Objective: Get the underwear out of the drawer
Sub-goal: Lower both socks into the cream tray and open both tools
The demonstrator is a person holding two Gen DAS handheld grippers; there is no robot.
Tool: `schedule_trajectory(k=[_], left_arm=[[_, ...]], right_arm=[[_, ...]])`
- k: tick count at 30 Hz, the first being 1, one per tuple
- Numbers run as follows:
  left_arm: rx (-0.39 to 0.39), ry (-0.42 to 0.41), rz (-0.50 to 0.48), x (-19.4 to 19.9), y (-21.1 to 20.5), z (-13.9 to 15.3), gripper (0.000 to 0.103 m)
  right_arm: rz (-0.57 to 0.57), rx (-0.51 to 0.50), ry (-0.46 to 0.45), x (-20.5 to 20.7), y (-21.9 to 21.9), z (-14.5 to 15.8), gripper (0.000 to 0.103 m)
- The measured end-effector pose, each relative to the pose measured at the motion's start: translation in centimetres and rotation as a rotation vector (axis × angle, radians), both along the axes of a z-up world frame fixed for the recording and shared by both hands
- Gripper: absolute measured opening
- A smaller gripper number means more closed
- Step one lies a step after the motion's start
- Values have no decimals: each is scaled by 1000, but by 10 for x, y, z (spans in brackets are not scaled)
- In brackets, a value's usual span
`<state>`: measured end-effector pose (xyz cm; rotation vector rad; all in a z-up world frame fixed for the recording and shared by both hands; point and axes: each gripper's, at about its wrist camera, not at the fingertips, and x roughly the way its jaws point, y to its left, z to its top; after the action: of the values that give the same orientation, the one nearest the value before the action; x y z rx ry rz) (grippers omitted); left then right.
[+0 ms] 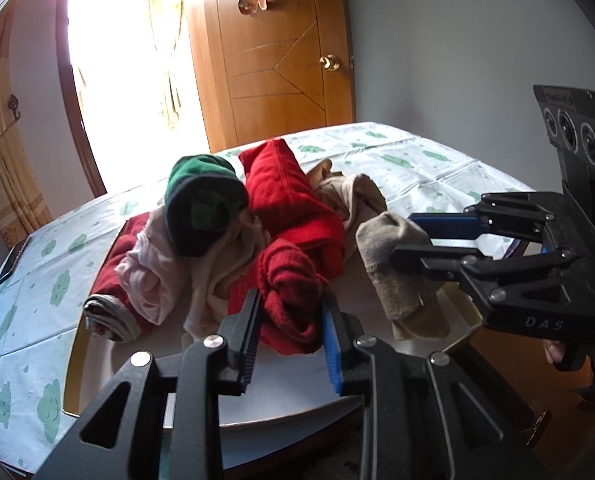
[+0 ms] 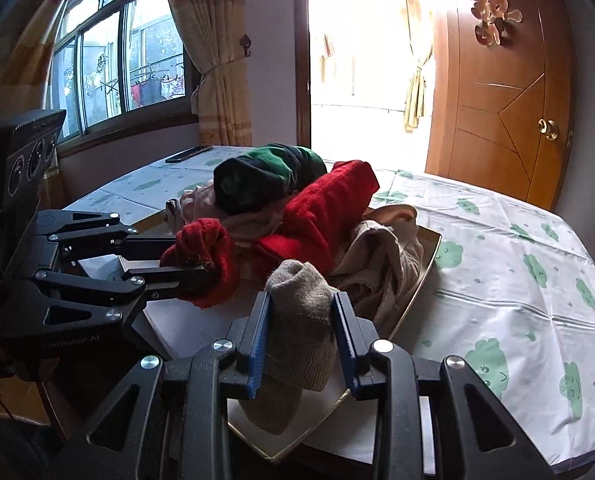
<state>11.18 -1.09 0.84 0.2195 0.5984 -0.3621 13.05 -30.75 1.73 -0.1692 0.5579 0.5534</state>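
Note:
An open shallow drawer (image 1: 297, 400) (image 2: 429, 256) holds a heap of rolled garments. My left gripper (image 1: 291, 344) (image 2: 193, 256) is shut on a red rolled garment (image 1: 293, 300) (image 2: 207, 264) at the heap's near edge. My right gripper (image 2: 301, 340) (image 1: 413, 240) is shut on a beige-grey rolled garment (image 2: 301, 320) (image 1: 401, 280) to the right of it. Behind them lie a large red garment (image 1: 293, 196) (image 2: 325, 216), a green and black roll (image 1: 205, 204) (image 2: 265, 176), pale pink and cream pieces (image 1: 157, 280) and a tan piece (image 1: 353, 196) (image 2: 381, 264).
The drawer sits against a surface covered by a white cloth with green cloud prints (image 1: 37, 300) (image 2: 517, 280). A dark phone (image 1: 13, 260) (image 2: 187, 154) lies on it at the far left. Behind are a wooden door (image 1: 281, 52) (image 2: 501, 92), a bright doorway and a curtained window (image 2: 117, 52).

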Motion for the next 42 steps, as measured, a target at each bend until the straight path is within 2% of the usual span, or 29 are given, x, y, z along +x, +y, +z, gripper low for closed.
schedule_trajectory(k=[3,5,7,9,13,15,18,23,42], left_arm=[[25,24,3,7,-6,-7,27],[40,32,8,9,-9,-11,35],[46,30,12,8,-11,-13,39],[47,28,8,6,-11,-13,42],[60,5,6,0,-13,-11,51],[55,2,2,-3,-11,-10,52],[53,-14,-2,-12,-10,-8,58],[64,-51,-12,-28,-11,-5,65],[49,-89,-43,-72,-7,-12,68]], right_arm=[[-13,-7,23,5,-1,-7,35],[-23,-6,35,7,-3,-10,40],[-45,-5,31,6,-5,-12,59],[-50,16,28,2,-10,-13,63],[-63,19,15,-3,-16,-14,64],[-63,20,6,-10,-18,-13,65],[-62,30,-9,-22,-20,-15,69],[-42,40,-24,-44,-19,-17,70],[14,20,-55,-91,0,-39,75]])
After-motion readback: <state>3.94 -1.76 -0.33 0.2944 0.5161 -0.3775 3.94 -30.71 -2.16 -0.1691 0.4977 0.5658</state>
